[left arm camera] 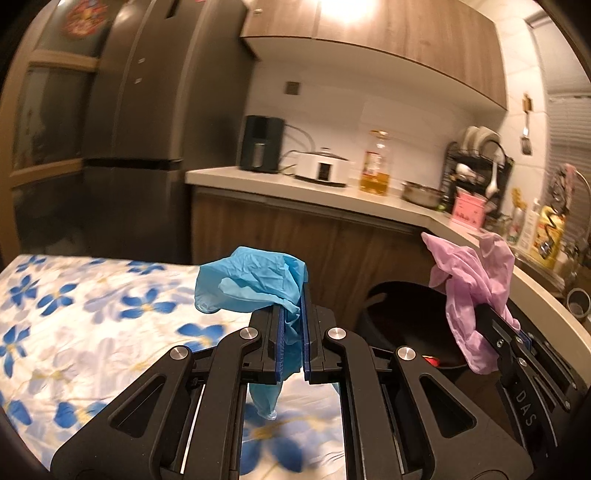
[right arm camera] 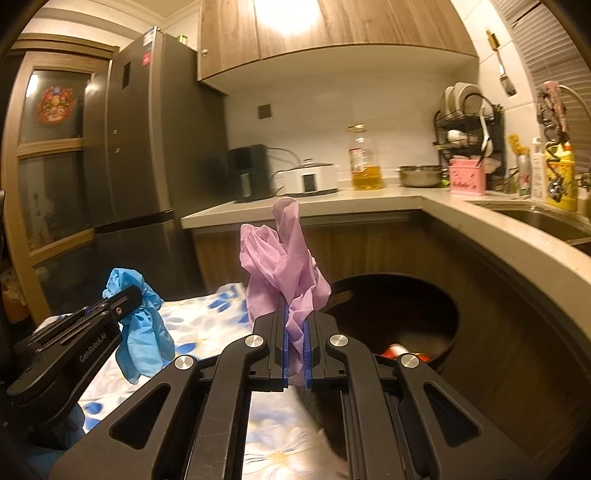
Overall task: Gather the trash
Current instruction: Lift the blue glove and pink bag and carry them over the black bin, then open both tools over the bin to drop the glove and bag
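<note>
My left gripper (left arm camera: 291,325) is matt black plastic with shiny metal rivets, same as my right gripper (right arm camera: 295,339). Blue glove (left arm camera: 251,284) thin crinkled rubbery film, pink glove (right arm camera: 284,258) same, semi-sheer. Floral cloth (left arm camera: 92,306) soft, wrinkled. Bin (right arm camera: 436,306) dark, smooth. Countertop (right arm camera: 369,199) smooth stone-like. Cabinets (right arm camera: 332,26) wood grain.

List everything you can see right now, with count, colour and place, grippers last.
blue glove: one, blue, clamped in left gripper
pink glove: one, pink, clamped in right gripper
trash bin: one, black, on floor by counter, red item inside
tablecloth: one, white with blue flowers, lower left
oil bottle: one, yellow oil, on counter
cooker: one, white, on counter
metal bowl: one, silver, on counter
fridge: one, dark grey, left
dish rack: one, black, counter corner
left gripper: black, shut
right gripper: black, shut
</note>
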